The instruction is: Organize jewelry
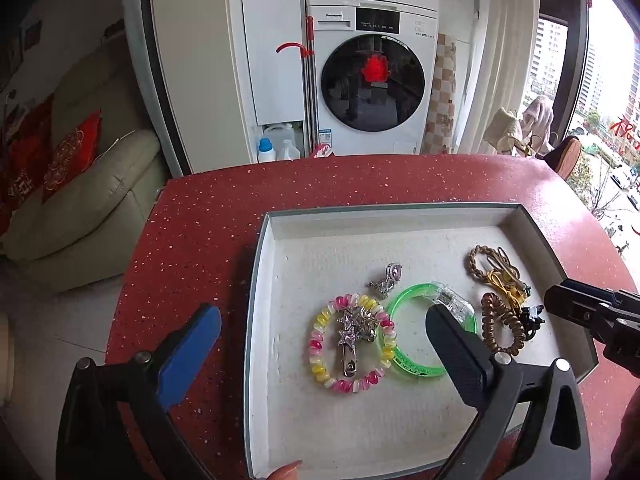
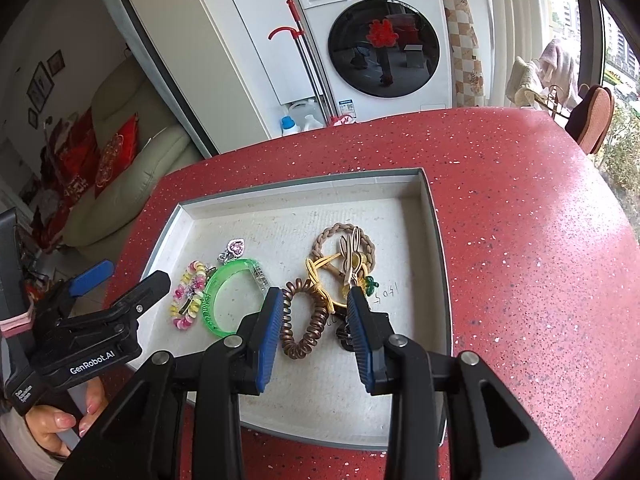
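Left wrist view: left gripper (image 1: 326, 350) spread wide, nothing between the pads; blue-padded finger over the speckled red tabletop (image 1: 192, 232), black finger above the translucent green plastic bangle (image 1: 416, 368). Shallow white open box with grey rim (image 1: 256, 280) sits on the table. Inside it: pink-yellow-white spiral coil hair tie (image 1: 320, 364) with a silver rhinestone star hair clip (image 1: 348, 340) lying within its ring; small silver charm with pink stone (image 1: 384, 278) just beyond; green bangle beside the coil tie, overlapping its edge. Further right: brown spiral coil hair tie (image 1: 500, 328), braided tan hair loop (image 1: 478, 266), yellow elastic cord (image 1: 508, 286). Right gripper (image 1: 588, 312) enters from the right edge, state not readable here.

Right wrist view: right gripper (image 2: 312, 332) partly open, both blue pads low inside the box, brown coil tie lying between them; pads not pressing on it as far as visible. Yellow cord and braided loop tangled just beyond, with a small green-leaf trinket (image 2: 370, 284). Left gripper at left, held by a hand (image 2: 60, 420), jaws spread. White front-loading washing machine (image 2: 384, 40) behind the table.
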Motion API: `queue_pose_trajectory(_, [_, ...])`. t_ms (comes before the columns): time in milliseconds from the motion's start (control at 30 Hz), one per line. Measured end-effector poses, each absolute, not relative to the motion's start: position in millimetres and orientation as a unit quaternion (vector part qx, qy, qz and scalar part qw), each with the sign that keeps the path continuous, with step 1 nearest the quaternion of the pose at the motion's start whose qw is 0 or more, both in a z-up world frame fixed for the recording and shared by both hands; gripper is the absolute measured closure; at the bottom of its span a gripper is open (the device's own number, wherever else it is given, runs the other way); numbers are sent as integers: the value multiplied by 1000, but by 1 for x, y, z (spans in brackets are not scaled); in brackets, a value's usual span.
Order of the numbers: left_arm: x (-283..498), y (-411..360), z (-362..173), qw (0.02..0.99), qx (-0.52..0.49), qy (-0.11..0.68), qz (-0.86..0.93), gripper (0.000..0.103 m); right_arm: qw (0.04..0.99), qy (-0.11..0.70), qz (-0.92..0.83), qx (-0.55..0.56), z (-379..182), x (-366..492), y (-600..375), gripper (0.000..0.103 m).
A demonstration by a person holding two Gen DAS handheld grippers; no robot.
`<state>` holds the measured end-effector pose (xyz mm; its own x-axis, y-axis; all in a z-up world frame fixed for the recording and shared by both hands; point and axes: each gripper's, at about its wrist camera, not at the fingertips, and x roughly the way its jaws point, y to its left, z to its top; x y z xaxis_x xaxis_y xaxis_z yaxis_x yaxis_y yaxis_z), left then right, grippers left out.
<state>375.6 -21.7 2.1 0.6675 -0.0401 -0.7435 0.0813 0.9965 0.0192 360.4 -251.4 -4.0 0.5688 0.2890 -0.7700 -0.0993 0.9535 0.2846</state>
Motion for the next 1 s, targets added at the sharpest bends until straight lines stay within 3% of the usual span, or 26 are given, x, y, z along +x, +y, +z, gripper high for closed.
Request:
queue_pose_trajectory(100, [376,-22,1,916,28,400,-27,0,883,447,104,99,-2,357,-250,58])
queue_pose_trajectory(200, [376,-22,-2,917,26,398,-24,0,889,437,96,96,1,351,-250,35])
queue_pose_trajectory(233, [375,-23,-1,917,25,398,-22,0,891,434,94,96,2,350,-250,20])
queue_pose_trajectory(367, [370,-23,-3,918,21,396,-16,0,899,417,88,98,4,343,-252,0])
queue_pose_trajectory(533, [354,-21,-1,919,28,392,-8,0,917,382,79,81,11,330,-247,0])
queue_pose_trajectory(1000, [295,-14,4,929,16,370,-1,0,917,387,78,55,8,289,-229,0])
